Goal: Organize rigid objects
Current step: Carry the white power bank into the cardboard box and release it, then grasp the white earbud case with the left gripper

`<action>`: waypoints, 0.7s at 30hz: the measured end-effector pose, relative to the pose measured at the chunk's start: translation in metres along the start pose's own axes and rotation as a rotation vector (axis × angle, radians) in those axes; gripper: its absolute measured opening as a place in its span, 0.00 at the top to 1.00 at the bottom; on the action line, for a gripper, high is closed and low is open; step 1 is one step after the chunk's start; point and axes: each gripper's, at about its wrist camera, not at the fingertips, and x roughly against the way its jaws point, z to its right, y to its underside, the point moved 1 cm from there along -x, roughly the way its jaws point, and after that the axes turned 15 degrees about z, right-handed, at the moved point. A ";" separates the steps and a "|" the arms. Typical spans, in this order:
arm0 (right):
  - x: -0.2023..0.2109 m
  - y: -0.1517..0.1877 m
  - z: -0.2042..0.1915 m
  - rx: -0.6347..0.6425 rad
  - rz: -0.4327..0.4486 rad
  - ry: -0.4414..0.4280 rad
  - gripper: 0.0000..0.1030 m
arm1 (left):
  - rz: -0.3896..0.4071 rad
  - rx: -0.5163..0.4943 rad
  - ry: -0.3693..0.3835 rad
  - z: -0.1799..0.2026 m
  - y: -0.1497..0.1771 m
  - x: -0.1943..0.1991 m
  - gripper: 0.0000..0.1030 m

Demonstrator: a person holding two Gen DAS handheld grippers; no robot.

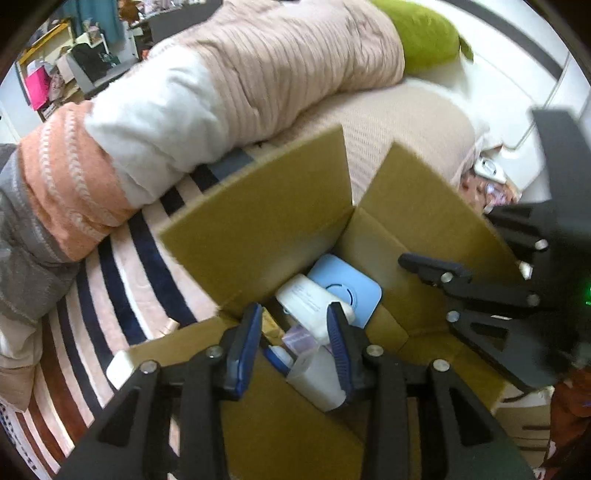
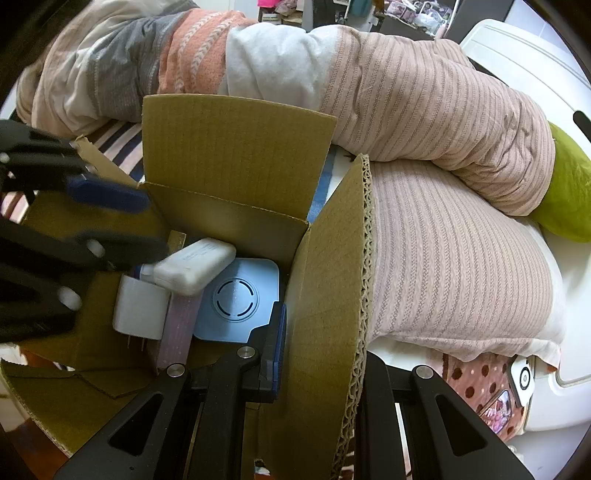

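Note:
An open cardboard box [image 1: 258, 229] stands on a striped cover. Inside lie a flat blue square device [image 2: 240, 291], a white rounded power bank [image 2: 192, 266] tilted across it, a white plug adapter [image 2: 140, 314] and a pale purple case [image 2: 181, 325]. My left gripper [image 1: 295, 317] hangs over the box's inside, blue pads apart. The power bank [image 1: 310, 306] lies just under its tips, not pinched. From the right wrist view the left gripper [image 2: 147, 221] reaches in from the left. My right gripper [image 2: 314, 317] is shut on the box's right flap [image 2: 332, 258], holding it upright.
A long roll of pink ribbed, white and orange bedding [image 1: 288, 62] lies just behind the box. A green cushion [image 1: 424, 33] sits at the far end. A small white object [image 1: 118, 365] rests on the striped cover [image 1: 122, 288] beside the box. A white device [image 2: 522, 376] lies at right.

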 end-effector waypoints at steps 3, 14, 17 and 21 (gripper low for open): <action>0.000 -0.001 -0.001 0.000 -0.001 0.001 0.88 | 0.085 0.026 -0.011 -0.017 -0.001 0.031 0.51; 0.000 0.000 -0.001 -0.001 -0.008 0.002 0.88 | 0.202 0.091 -0.339 -0.132 0.067 0.074 0.23; -0.001 0.001 -0.001 0.001 -0.009 0.004 0.88 | 0.161 0.087 -0.433 -0.166 0.100 0.055 0.23; -0.001 0.001 -0.001 0.001 -0.011 0.005 0.88 | 0.085 0.178 -0.418 -0.201 0.139 0.024 0.23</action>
